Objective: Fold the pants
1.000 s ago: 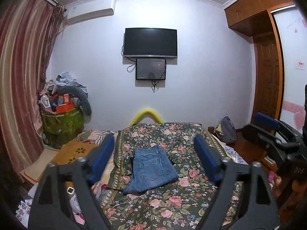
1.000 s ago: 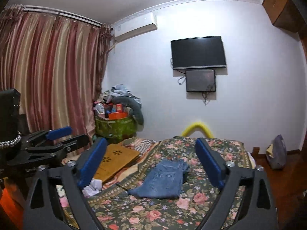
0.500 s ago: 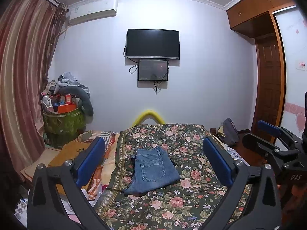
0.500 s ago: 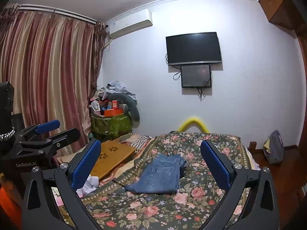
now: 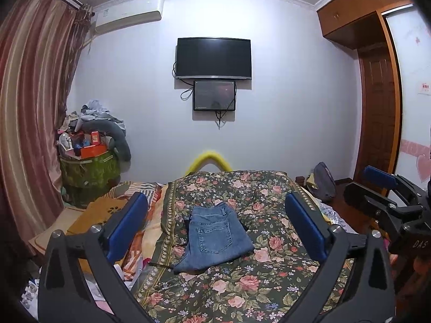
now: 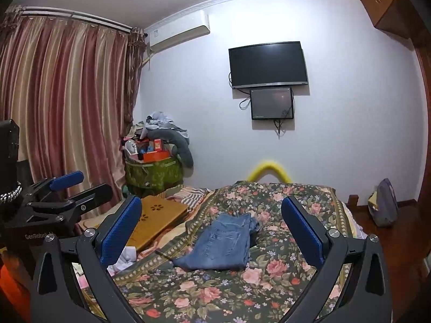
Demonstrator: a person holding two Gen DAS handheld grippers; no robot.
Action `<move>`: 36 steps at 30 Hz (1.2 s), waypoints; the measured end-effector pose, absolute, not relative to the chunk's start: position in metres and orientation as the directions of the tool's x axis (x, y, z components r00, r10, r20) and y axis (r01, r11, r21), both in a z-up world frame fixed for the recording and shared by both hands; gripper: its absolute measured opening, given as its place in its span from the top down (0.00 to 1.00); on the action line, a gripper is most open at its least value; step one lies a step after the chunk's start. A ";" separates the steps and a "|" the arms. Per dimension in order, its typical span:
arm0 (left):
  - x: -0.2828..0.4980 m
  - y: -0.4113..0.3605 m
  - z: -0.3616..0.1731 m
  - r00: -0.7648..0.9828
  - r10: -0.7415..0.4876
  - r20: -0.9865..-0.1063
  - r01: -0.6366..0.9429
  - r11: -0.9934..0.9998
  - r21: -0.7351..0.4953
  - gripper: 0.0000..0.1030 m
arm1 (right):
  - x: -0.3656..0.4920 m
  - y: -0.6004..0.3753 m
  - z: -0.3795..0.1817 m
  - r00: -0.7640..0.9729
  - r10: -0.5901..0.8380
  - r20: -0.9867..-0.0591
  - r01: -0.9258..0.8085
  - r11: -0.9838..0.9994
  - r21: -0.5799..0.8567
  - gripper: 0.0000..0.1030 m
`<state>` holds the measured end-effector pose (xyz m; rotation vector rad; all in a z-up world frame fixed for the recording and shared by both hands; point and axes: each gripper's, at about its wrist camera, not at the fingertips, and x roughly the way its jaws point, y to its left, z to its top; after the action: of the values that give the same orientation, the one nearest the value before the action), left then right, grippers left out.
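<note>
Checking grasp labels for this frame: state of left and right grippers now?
Left gripper: open, jaws just widened, holding nothing; folded jeans lie apart on the floral bedspread.
Right gripper: open, holding nothing.

A bed under a dark floral-patterned bedspread (image 5: 269, 282) carries a folded pair of blue denim pants (image 5: 215, 238) near its middle. Beside the spread's left edge lie a striped cloth (image 6: 188, 196) and a tan wooden board with cut-out holes (image 6: 159, 216).

Faded blue denim pants (image 5: 215, 238) lay on a dark green bedspread (image 5: 269, 196) with pink roses, striped maroon and gold curtains (image 6: 62, 102) hung, blue gripper pads (image 5: 128, 224), black television (image 5: 214, 57), pale lilac wall (image 5: 291, 102).
</note>
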<state>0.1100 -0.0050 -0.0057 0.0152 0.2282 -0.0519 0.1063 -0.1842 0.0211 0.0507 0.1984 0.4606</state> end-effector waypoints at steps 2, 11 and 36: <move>0.110 -0.006 -0.007 0.972 -0.050 -0.229 0.055 0.998 0.012 0.00 | 0.106 -0.185 0.021 0.877 0.445 -0.181 -0.435 0.895 0.096 0.00; 0.112 -0.002 -0.008 0.970 -0.059 -0.237 0.063 0.998 0.010 0.00 | 0.106 -0.189 0.021 0.881 0.434 -0.190 -0.420 0.901 0.108 0.00; 0.116 0.002 -0.012 0.960 -0.114 -0.257 0.117 0.993 -0.003 0.00 | 0.102 -0.189 0.021 0.885 0.423 -0.192 -0.410 0.906 0.105 0.00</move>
<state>0.1160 0.0023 -0.0119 0.0120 0.2594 -0.1174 0.1021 -0.1890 0.0212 0.0621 0.2135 0.4339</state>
